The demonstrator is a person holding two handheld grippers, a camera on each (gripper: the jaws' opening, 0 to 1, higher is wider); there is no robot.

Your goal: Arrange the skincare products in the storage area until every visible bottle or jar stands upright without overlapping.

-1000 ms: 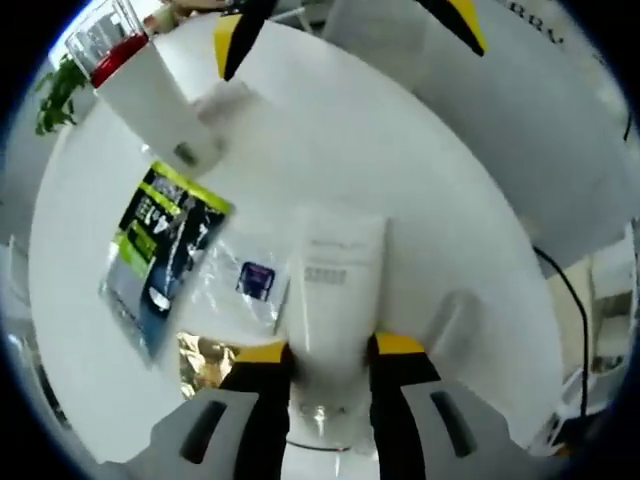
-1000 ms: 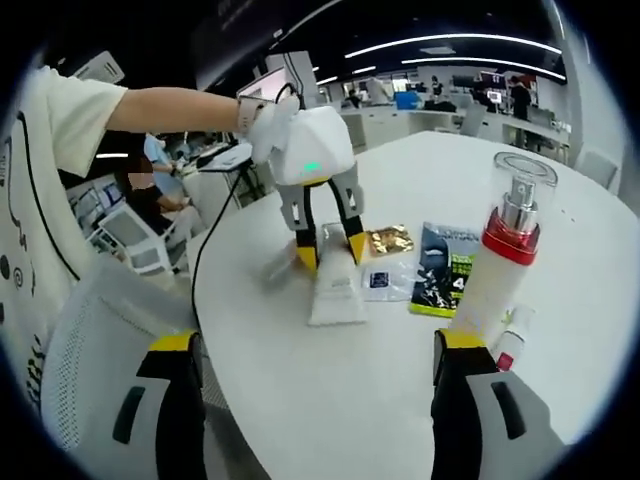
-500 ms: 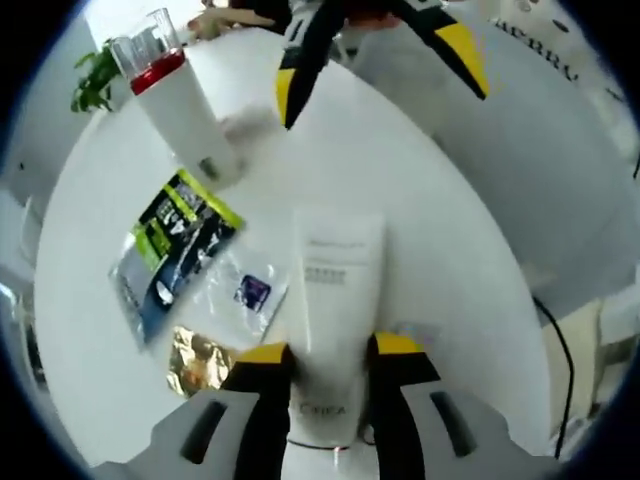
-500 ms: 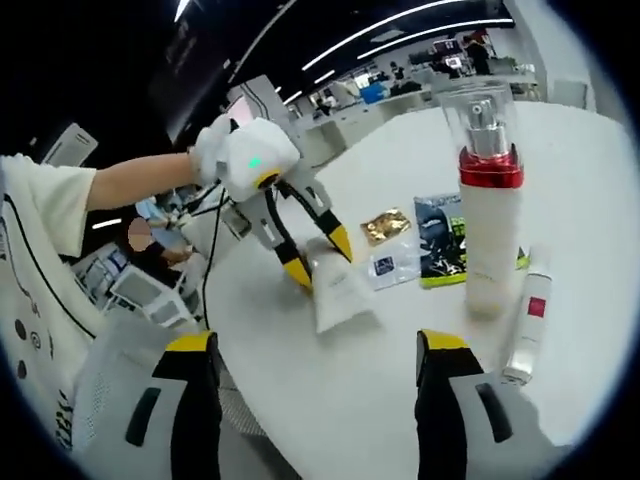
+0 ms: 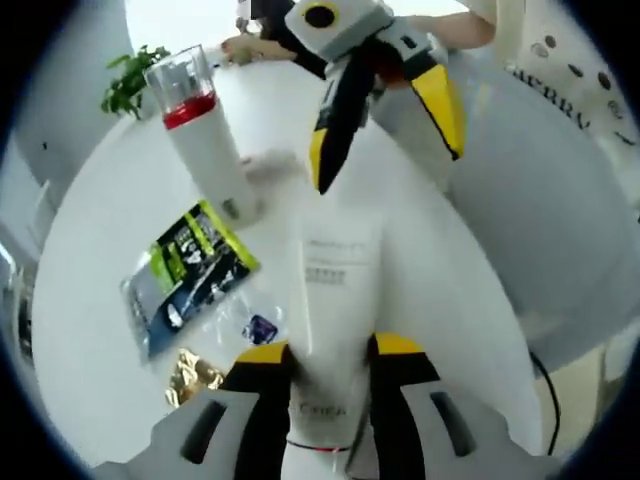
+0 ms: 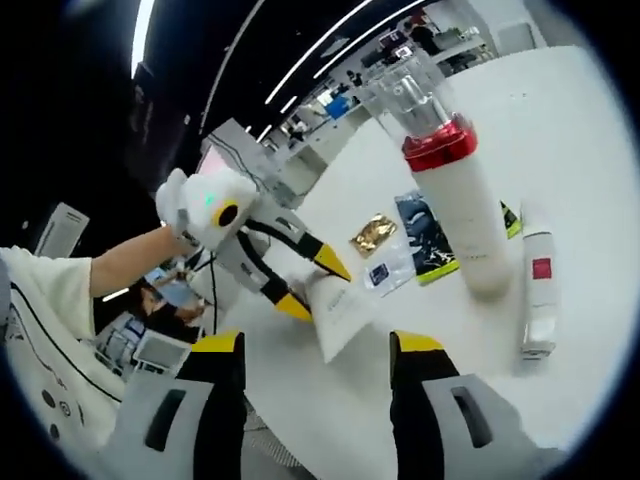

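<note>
My left gripper (image 5: pixel 330 348) is shut on the cap end of a flat white tube (image 5: pixel 335 285), whose far end points away over the round white table (image 5: pixel 90 300). In the right gripper view the left gripper (image 6: pixel 315 287) holds the tube (image 6: pixel 338 310) tilted up off the table. My right gripper (image 6: pixel 318 342) is open with nothing between its jaws, and hangs above the tube's far end (image 5: pixel 380 140). A tall white pump bottle (image 6: pixel 450 190) with a red band and clear cap stands upright (image 5: pixel 205 140). A small white tube with a red label (image 6: pixel 540 290) lies beside it.
A black and green sachet (image 5: pixel 190 270), a clear sachet with a purple patch (image 5: pixel 258 328) and a gold sachet (image 5: pixel 195 372) lie flat left of the tube. A potted plant (image 5: pixel 125 85) stands past the table. A person's sleeve and arm (image 6: pixel 110 265) hold the left gripper.
My right gripper has come closer to the tube's far end. The left gripper has tilted the tube up from the table. Both views have shifted with the hands.
</note>
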